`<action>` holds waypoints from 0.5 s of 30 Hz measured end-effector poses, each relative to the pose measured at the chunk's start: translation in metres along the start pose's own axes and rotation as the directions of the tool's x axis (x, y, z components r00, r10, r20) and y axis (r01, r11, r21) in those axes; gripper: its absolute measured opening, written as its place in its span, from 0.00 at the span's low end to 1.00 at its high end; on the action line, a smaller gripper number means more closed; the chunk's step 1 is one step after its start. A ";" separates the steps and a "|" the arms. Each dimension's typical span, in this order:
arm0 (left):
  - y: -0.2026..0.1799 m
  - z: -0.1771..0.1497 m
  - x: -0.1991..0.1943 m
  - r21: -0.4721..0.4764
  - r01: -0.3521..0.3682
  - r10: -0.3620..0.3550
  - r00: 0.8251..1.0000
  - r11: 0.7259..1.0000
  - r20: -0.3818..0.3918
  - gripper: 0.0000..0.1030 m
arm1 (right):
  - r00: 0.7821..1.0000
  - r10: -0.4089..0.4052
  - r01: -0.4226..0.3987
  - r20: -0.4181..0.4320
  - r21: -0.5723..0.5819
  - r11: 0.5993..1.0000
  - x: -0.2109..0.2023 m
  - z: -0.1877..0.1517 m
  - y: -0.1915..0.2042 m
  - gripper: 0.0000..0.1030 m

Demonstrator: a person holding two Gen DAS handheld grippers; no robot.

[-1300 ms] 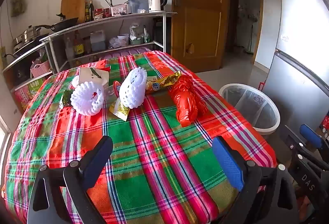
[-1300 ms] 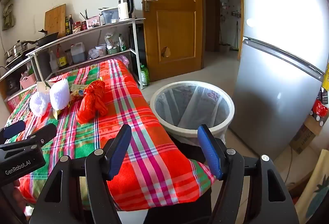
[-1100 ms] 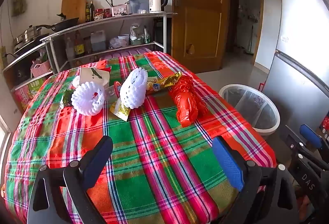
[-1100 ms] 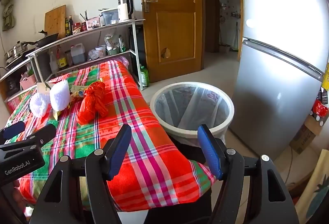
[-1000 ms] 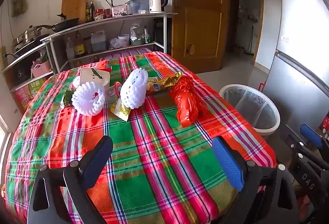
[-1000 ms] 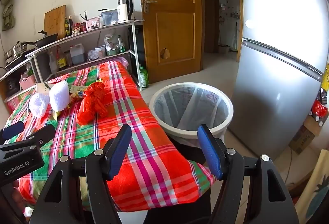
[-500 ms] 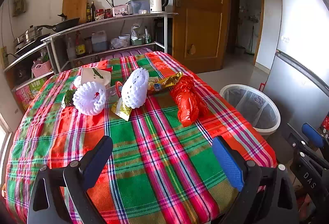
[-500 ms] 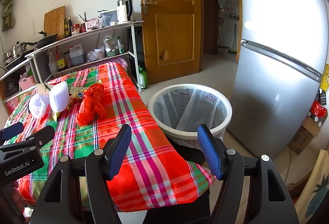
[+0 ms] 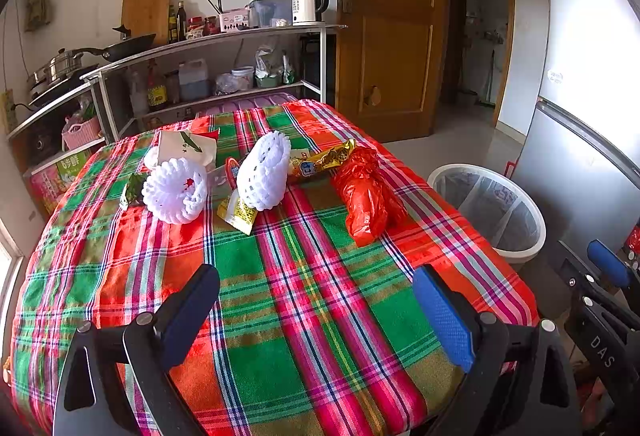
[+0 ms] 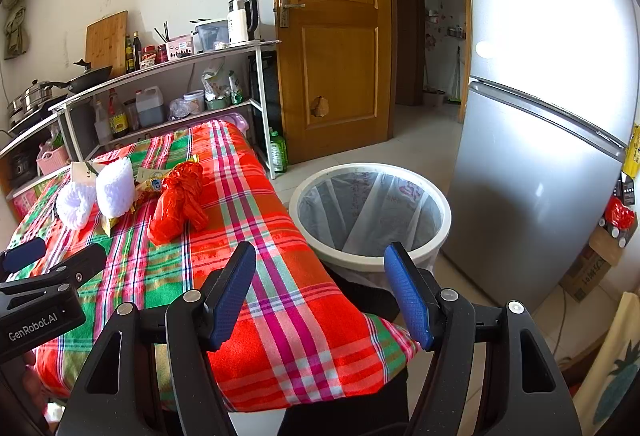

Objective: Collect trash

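Both claws, left (image 9: 316,310) and right (image 10: 320,290), spread wide and empty above the plaid-clothed surface (image 9: 280,296). Only from the right wrist: full white lined round bin (image 10: 370,214) beside a silver fridge (image 10: 532,172). Only from the left: two white foam nets (image 9: 176,190) behind a crumpled red plastic bag (image 9: 366,194).

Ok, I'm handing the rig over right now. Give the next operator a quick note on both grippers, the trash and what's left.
Left gripper: open, empty, above the near part of the plaid tablecloth.
Right gripper: open, empty, over the table's corner nearest the white lined trash bin.
Trash all on the table: crumpled red plastic bag, two white foam fruit nets, yellow snack wrapper, small yellow sachet, white paper pack.
Done: nothing; the bin looks empty.
Left: bin every piece, probably the red bag first.
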State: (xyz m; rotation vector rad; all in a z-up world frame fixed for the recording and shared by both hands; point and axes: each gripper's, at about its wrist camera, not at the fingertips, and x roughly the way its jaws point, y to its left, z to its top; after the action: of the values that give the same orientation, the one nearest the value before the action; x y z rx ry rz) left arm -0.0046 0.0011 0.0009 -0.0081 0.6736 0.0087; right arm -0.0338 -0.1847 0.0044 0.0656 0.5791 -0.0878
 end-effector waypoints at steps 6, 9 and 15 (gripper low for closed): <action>0.000 0.000 0.000 -0.001 -0.001 0.001 1.000 1.000 0.000 0.96 | 1.000 0.000 0.000 0.000 -0.001 1.000 0.000 0.000 0.000 0.65; 0.000 0.000 0.000 -0.001 0.000 0.000 1.000 1.000 0.000 0.96 | 1.000 0.000 0.000 0.000 -0.002 1.000 0.000 0.000 0.000 0.65; 0.000 0.000 0.000 -0.001 0.000 0.000 1.000 1.000 -0.001 0.96 | 1.000 -0.001 0.001 0.000 -0.003 1.000 0.000 0.000 0.000 0.65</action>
State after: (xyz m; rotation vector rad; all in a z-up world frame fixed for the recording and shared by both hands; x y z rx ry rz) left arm -0.0045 0.0016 0.0008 -0.0088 0.6746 0.0087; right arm -0.0338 -0.1842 0.0045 0.0626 0.5796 -0.0875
